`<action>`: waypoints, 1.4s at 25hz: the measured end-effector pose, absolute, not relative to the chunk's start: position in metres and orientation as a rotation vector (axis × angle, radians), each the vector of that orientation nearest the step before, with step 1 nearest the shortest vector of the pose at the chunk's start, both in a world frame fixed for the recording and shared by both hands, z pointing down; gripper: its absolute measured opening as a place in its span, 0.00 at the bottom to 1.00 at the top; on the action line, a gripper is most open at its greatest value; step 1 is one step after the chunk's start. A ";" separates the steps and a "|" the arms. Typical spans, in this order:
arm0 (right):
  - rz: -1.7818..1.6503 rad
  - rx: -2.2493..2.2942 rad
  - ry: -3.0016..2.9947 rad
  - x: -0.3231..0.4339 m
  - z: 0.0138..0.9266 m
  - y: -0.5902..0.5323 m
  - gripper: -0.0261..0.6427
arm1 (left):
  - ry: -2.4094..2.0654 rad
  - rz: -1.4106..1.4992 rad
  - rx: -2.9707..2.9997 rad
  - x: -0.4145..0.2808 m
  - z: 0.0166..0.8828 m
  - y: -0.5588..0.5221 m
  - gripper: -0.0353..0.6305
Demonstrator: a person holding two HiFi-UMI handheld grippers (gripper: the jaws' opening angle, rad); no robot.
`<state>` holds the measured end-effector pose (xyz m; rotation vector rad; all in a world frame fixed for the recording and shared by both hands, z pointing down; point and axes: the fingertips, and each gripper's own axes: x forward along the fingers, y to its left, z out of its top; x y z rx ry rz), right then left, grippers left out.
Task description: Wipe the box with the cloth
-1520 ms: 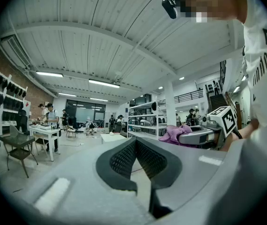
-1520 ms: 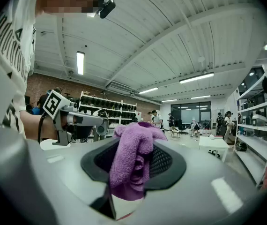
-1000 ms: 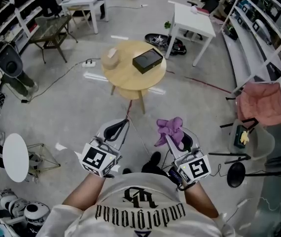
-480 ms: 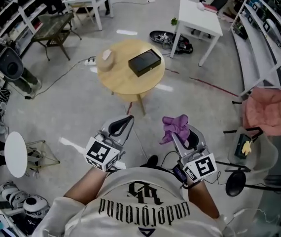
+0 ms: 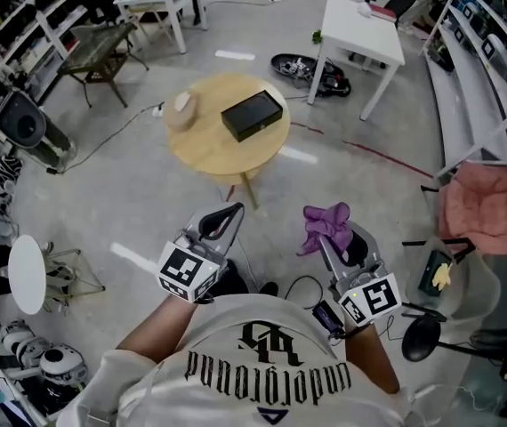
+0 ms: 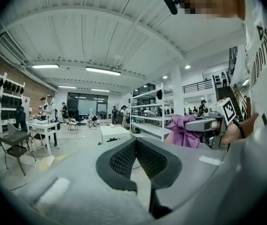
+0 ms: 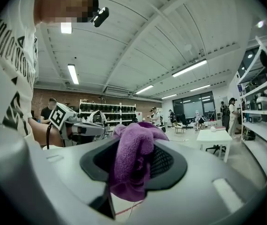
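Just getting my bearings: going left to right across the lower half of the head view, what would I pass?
A small white round table, left gripper, purple cloth in the right gripper, pink fabric.

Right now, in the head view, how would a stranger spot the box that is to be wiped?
Find the round wooden table standing on the open grey floor. The box lies on its right half: flat, rectangular and black, unlike the small pale object near the table's left edge.
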<state>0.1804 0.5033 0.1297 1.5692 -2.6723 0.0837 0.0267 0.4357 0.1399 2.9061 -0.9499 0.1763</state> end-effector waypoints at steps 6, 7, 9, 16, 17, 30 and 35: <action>0.139 1.592 -2.657 0.198 0.137 0.490 0.27 | -0.927 0.197 2.892 0.044 0.148 0.414 0.06; 0.142 1.596 -2.653 0.199 0.138 0.487 0.27 | -0.923 0.193 2.892 0.046 0.149 0.410 0.06; 0.147 1.600 -2.645 0.201 0.141 0.480 0.27 | -0.917 0.187 2.890 0.049 0.152 0.401 0.06; 0.151 1.599 -2.615 0.211 0.153 0.443 0.28 | -0.897 0.182 2.860 0.063 0.175 0.355 0.06; 0.154 1.596 -2.614 0.213 0.154 0.435 0.28 | -0.896 0.181 2.857 0.065 0.176 0.346 0.06; 0.173 1.462 -2.659 0.179 0.169 0.236 0.28 | -0.955 0.195 2.813 0.034 0.195 0.164 0.06; 0.165 1.424 -2.669 0.163 0.161 0.163 0.28 | -0.955 0.201 2.794 0.019 0.193 0.105 0.06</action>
